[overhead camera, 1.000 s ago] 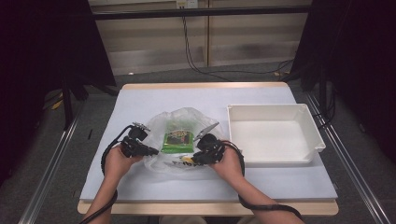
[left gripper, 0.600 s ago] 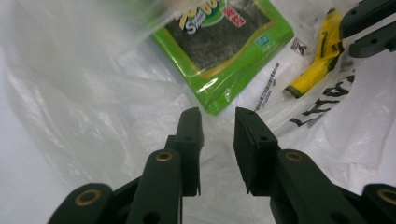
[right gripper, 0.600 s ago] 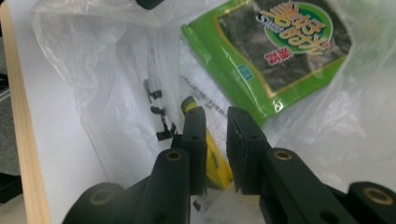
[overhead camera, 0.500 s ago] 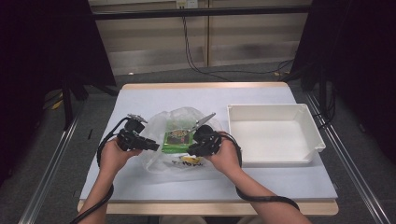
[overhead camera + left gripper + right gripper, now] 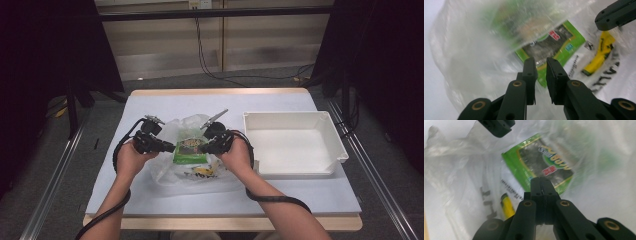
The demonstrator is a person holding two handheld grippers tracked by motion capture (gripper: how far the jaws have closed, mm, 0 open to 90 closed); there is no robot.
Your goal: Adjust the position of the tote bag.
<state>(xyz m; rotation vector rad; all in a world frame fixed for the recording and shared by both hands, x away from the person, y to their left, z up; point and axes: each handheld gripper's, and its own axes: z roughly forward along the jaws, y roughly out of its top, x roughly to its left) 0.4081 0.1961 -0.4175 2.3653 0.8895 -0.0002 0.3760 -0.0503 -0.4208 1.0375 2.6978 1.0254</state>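
My left tool (image 5: 541,61) stands narrow: its jaws have just been closing, a slim gap remains, and I see no film clearly caught between the pads. My right tool (image 5: 541,178) is fully closed, jaw against jaw. Whether it pinches a fold of film I cannot tell.

Item under handling: a clear, crinkled thin plastic bag (image 5: 185,172), lying on the pale blue surface (image 5: 165,100) just left of the tray. In the high view the left tool (image 5: 170,147) and right tool (image 5: 206,148) flank it on either side.

Handling judgement: the film is light, limp and slippery. It will sag and slide rather than hold shape, and could tear under a hard pull. The best hold is a gathered fold at the open rim, one tool per side, not the flat wall.

Contents: a flat green snack packet with a dark centre panel (image 5: 189,150) sits inside, light and semi-stiff. Whether a yellow mark (image 5: 600,56) beside it is print or an object is undetermined.

Second container: a white rectangular plastic tray (image 5: 295,114), with nothing in it.
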